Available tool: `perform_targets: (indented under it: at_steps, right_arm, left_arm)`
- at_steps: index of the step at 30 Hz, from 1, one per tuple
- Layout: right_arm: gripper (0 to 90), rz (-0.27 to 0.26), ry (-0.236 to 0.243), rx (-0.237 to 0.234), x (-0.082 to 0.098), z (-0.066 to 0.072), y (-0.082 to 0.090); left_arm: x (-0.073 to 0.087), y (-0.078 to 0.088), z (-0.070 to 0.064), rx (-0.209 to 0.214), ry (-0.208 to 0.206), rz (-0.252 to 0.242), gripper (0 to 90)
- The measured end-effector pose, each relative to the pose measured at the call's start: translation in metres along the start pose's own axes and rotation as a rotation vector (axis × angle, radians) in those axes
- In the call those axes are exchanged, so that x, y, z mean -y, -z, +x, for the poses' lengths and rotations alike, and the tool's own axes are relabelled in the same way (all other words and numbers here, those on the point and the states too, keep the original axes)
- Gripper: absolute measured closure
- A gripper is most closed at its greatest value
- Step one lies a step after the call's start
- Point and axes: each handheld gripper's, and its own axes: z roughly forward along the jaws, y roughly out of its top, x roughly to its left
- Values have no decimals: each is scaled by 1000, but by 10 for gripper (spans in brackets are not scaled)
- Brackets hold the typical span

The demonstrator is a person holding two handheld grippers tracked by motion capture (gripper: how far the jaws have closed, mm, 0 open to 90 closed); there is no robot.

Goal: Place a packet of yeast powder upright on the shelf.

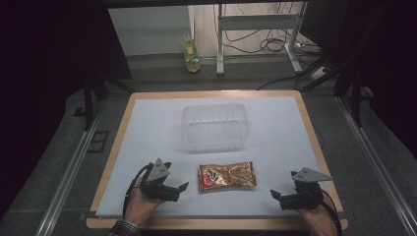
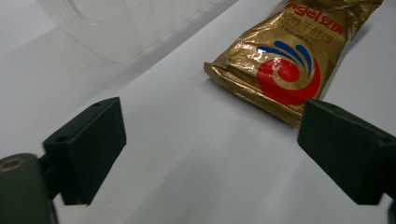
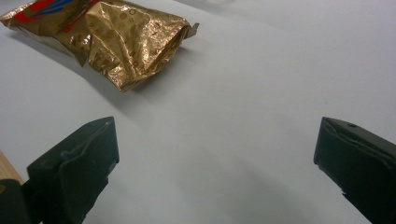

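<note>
Both grippers, left (image 1: 183, 187) and right (image 1: 275, 194), gape empty (nothing held); the slick gold packet (image 1: 226, 176) may slip when pinched.

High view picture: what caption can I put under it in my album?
Two open tongs flank a gold packet before a clear tub.

gold packet (image 2: 289, 60): top end cut off in left gripper view | plastic tub (image 2: 126, 25): just a corner inside the frame | packet print: cropped, partly unreadable | bottle (image 1: 191, 56): label too small to tell
</note>
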Motion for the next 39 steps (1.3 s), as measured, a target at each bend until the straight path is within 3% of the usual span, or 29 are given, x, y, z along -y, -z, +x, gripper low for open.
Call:
perform_targets:
  at_steps: [6, 11, 21, 25, 31, 39]
  right_arm:
    - [3, -1, 1, 0, 0, 0, 0]
    - [8, 7, -4, -4, -1, 1, 0]
    - [8, 13, -7, -8, -1, 1, -1]
    - [8, 10, -4, -8, -1, 1, 0]
    - [8, 12, -1, -14, -1, 2, -1]
    - [6, 14, -3, -36, -3, 3, -3]
  left_arm:
    - [-4, 0, -3, -3, -12, -3, 215]
    - [-7, 1, -6, 0, -16, -22, 394]
    - [-15, -13, -16, 94, -26, -34, 701]
    - [-19, -21, -20, 123, -32, -29, 866]
    - [-26, -33, -28, 139, -32, -29, 896]
    - [-28, -46, -33, 132, -66, -9, 897]
